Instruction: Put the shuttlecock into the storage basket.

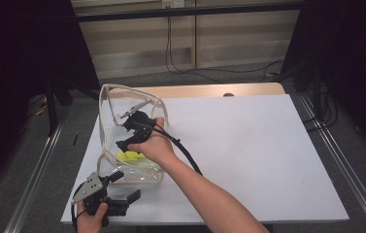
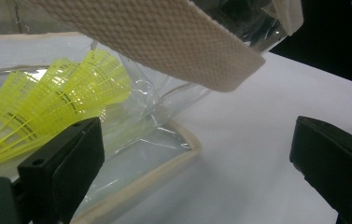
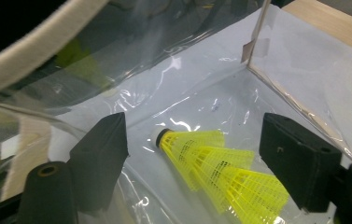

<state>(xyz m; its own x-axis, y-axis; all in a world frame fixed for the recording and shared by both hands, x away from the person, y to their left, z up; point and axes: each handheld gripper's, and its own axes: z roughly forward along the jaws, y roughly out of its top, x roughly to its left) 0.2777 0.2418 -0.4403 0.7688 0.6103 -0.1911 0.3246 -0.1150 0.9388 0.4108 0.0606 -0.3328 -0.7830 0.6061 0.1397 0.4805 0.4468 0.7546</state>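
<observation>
A clear plastic bag (image 1: 106, 104) with cream trim stands open on the white table top (image 1: 248, 145). Nested yellow shuttlecocks (image 1: 131, 156) lie on the bag's floor (image 3: 201, 93). My right gripper (image 1: 123, 144) reaches down into the bag. In the right gripper view its jaws (image 3: 197, 163) stand open on either side of the shuttlecocks (image 3: 220, 175), with gaps on both sides. My left gripper (image 1: 125, 186) is open outside the bag at the table's front left. In the left gripper view the bag's trimmed lower corner (image 2: 183, 156) lies between its spread jaws (image 2: 197, 172), apart from both, with the shuttlecocks (image 2: 57, 100) behind the plastic.
A cream woven strap (image 2: 164, 42) of the bag hangs across the top of the left gripper view. The right gripper's black cable (image 1: 185, 150) trails over the table. A wooden board edge (image 1: 209, 90) shows behind the white top; metal rails (image 1: 336, 160) flank the table.
</observation>
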